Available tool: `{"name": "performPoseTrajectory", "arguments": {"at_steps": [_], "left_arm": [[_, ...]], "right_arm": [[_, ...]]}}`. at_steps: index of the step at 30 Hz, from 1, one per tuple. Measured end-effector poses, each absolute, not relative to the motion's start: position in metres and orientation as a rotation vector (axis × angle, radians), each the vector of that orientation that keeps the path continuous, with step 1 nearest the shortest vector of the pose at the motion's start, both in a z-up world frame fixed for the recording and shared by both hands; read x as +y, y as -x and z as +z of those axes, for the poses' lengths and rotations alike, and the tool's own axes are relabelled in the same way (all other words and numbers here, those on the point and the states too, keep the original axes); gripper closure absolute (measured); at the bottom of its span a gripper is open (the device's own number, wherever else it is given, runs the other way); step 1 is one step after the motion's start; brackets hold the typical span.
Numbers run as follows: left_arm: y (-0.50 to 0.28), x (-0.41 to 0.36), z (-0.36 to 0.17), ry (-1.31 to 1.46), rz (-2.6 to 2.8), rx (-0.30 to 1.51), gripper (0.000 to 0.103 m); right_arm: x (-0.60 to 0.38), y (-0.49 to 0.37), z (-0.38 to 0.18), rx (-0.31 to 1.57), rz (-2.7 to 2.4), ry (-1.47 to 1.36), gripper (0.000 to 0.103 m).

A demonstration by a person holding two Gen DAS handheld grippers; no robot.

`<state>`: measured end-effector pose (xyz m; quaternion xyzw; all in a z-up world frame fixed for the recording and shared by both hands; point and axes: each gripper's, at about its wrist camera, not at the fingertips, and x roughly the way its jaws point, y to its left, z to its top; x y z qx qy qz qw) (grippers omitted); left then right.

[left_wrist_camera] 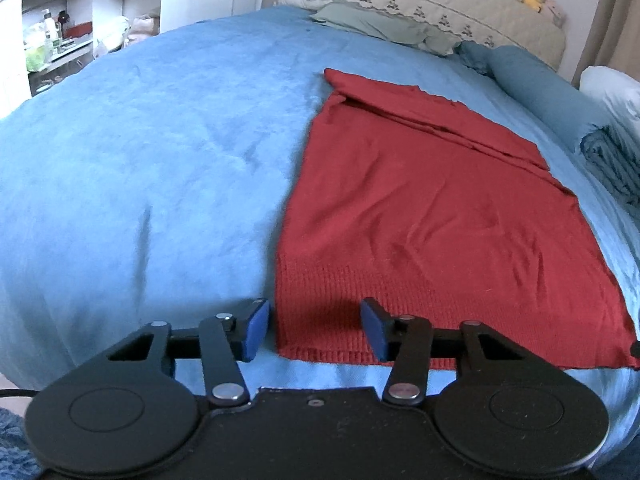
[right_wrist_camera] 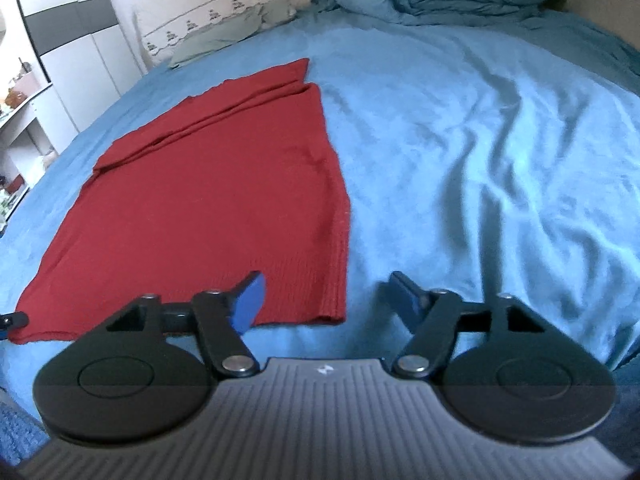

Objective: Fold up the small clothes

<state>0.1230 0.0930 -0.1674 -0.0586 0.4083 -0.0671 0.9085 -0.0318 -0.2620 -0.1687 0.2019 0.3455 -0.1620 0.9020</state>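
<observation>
Two spread grippers, left gripper point(left_wrist_camera: 314, 330) and right gripper point(right_wrist_camera: 326, 302), are straddling the red garment's point(left_wrist_camera: 420, 216) near corners; shallow pinching risks grabbing one layer.

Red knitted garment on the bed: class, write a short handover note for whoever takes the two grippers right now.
Left gripper: jaws open, empty, at the near left hem corner of the red garment.
Right gripper: jaws open, empty, at the near right hem corner.
Garment lies flat on the blue bedsheet, with its far end already folded over.
Left to do: grasp both near corners and fold the hem away toward the far end.
</observation>
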Motion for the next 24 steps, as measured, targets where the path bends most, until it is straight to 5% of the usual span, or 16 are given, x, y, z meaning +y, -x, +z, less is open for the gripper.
{"name": "performPoseTrajectory", "arguments": {"at_steps": [9, 14, 17, 24], "left_arm": [[-0.124, 0.098, -0.17, 0.138, -0.123, 0.867, 0.066], [-0.124, 0.097, -0.17, 0.137, -0.114, 0.892, 0.098], [-0.123, 0.097, -0.166, 0.134, -0.118, 0.893, 0.099], [-0.117, 0.103, -0.133, 0.181, -0.151, 0.839, 0.099]], "right_arm": [[-0.259, 0.029, -0.174, 0.726, -0.321, -0.439, 0.038], [-0.259, 0.027, -0.175, 0.734, -0.309, -0.454, 0.062], [-0.258, 0.026, -0.175, 0.737, -0.289, -0.477, 0.079], [-0.266, 0.029, -0.152, 0.675, -0.253, -0.551, 0.082]]}}
